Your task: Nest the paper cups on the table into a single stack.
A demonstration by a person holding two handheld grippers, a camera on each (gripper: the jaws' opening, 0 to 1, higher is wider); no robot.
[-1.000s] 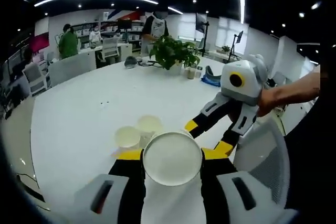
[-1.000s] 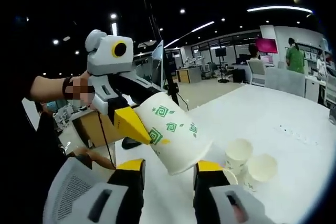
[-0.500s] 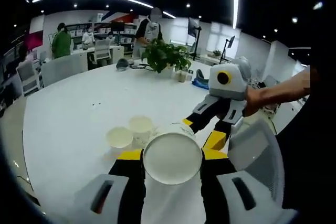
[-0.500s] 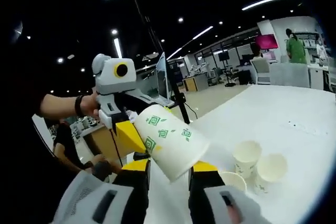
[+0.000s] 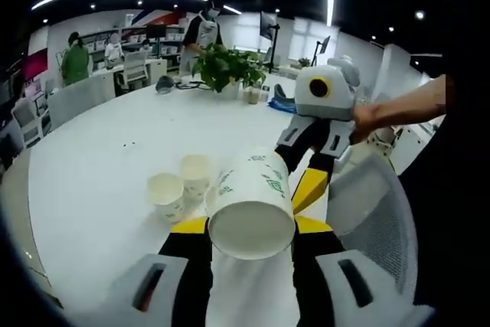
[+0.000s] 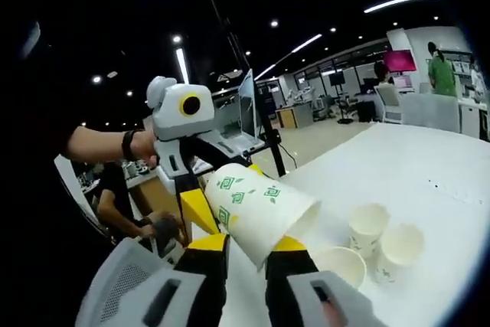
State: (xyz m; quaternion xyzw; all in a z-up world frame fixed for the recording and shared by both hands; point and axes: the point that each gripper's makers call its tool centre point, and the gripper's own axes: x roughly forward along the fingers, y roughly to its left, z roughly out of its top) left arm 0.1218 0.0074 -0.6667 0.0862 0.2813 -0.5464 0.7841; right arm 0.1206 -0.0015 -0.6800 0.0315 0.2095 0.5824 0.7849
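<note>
In the left gripper view, the left tongs [image 5: 251, 225] are clamped on a white paper cup [image 5: 250, 212] printed with green squares, held on its side with its open mouth turned toward the camera. Beyond it, the right tongs [image 5: 312, 181] come in from the right, held by a person's hand [image 5: 366, 122]; their yellow tips lie against the far end of the same cup.

In the right gripper view, the right tongs [image 6: 245, 244] are pressed against the sides of that cup [image 6: 256, 210] (one jaw either side, near its rim), while the left tongs [image 6: 200, 206] hold its other end.

Two more paper cups stand upright and just beside each other on the white bench [image 5: 115, 158]: one nearer [image 5: 167, 196], one farther [image 5: 196, 177]. A potted plant [image 5: 223, 70] sits at the bench's far side, and a grey mesh chair back [image 5: 375, 220] rises at the near right.
</note>
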